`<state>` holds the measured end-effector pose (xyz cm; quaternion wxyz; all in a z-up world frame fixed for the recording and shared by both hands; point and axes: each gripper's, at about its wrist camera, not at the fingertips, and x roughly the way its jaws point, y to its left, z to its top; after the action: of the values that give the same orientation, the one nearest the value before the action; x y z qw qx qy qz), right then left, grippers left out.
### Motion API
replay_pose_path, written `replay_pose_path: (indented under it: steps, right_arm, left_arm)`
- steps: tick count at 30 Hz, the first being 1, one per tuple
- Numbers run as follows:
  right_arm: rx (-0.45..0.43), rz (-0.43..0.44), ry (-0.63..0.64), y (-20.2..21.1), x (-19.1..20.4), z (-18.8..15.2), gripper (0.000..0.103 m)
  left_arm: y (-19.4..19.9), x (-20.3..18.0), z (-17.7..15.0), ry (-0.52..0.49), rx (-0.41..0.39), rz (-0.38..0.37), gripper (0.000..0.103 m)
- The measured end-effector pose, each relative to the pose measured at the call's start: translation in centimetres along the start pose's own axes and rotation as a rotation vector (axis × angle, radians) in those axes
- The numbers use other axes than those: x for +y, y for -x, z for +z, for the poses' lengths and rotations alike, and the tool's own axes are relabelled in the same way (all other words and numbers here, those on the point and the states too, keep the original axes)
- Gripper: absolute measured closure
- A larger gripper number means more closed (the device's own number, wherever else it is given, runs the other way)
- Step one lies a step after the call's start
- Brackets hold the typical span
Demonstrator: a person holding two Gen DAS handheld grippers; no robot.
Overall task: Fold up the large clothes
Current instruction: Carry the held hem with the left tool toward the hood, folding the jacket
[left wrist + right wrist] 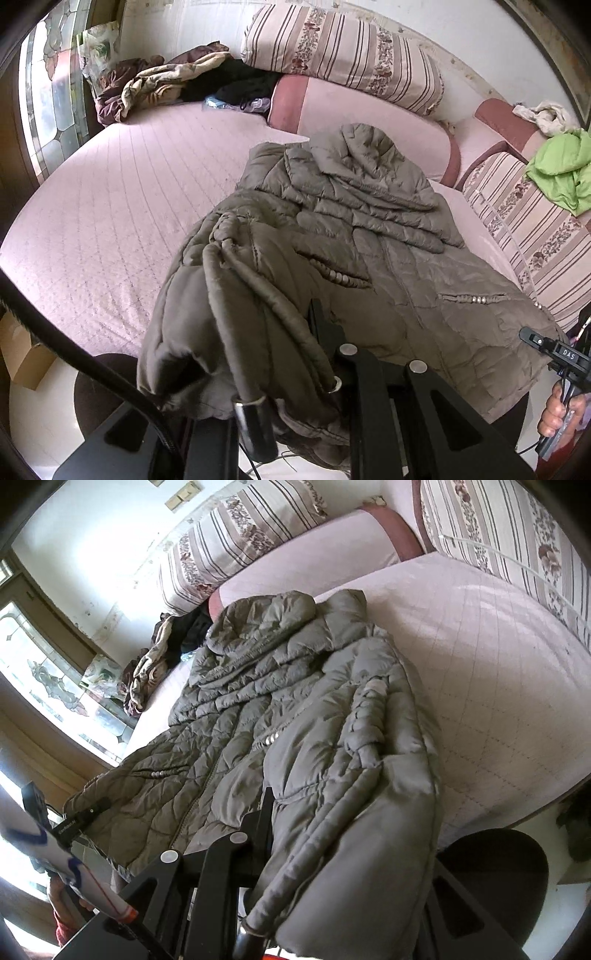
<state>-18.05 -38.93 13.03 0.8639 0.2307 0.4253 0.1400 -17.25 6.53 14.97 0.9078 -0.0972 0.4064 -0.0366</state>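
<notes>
Lying lengthwise on a pink quilted mattress (92, 206): an olive-grey quilted puffer jacket (369, 206), hood toward the striped floral bolsters (343, 55) at the head, hem hanging over the near edge.

Gripping the jacket's hem corner: left gripper (317, 332), jaws together and clamped on a bunched fold of the padded fabric, the fold draping over the black finger and down past the silver pins on the frame. Only one fingertip showing there; the other buried under cloth.

Gripping the opposite hem corner: right gripper (267, 801), jaws nearly together and pinched on a thick roll of the jacket, the cloth spilling to the right of the one visible finger and hiding the second.

Showing at the right edge of the left wrist view: the right gripper's black body, held by a hand (559, 413). Showing at the lower left of the right wrist view: the left gripper's body (79, 819) at the jacket's far hem corner.

Resting well apart from the jacket: a crumpled patterned blanket (162, 85) and dark clothes (236, 83) at the far corner by the stained-glass window (55, 92), a lime-green garment (565, 170) on the side bolster, a cardboard box (22, 354) on the floor.
</notes>
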Motion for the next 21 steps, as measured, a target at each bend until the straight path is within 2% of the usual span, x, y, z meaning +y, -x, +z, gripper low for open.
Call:
replay_pose_path:
  steps: [6, 13, 21]
  right_arm:
    - [-0.03, 0.003, 0.036, 0.1, 1.0, 2.0, 0.084]
    - [-0.092, -0.005, 0.099, 0.5, 3.2, 4.3, 0.084]
    - [-0.122, -0.015, 0.112, 0.6, 4.6, 6.3, 0.084]
  left_arm:
    - [0.2, -0.4, 1.5, -0.014, -0.025, -0.004, 0.088]
    - [1.0, -1.7, 3.6, -0.044, -0.097, -0.002, 0.088]
    - [1.0, -2.9, 5.5, -0.07, -0.153, 0.017, 0.088]
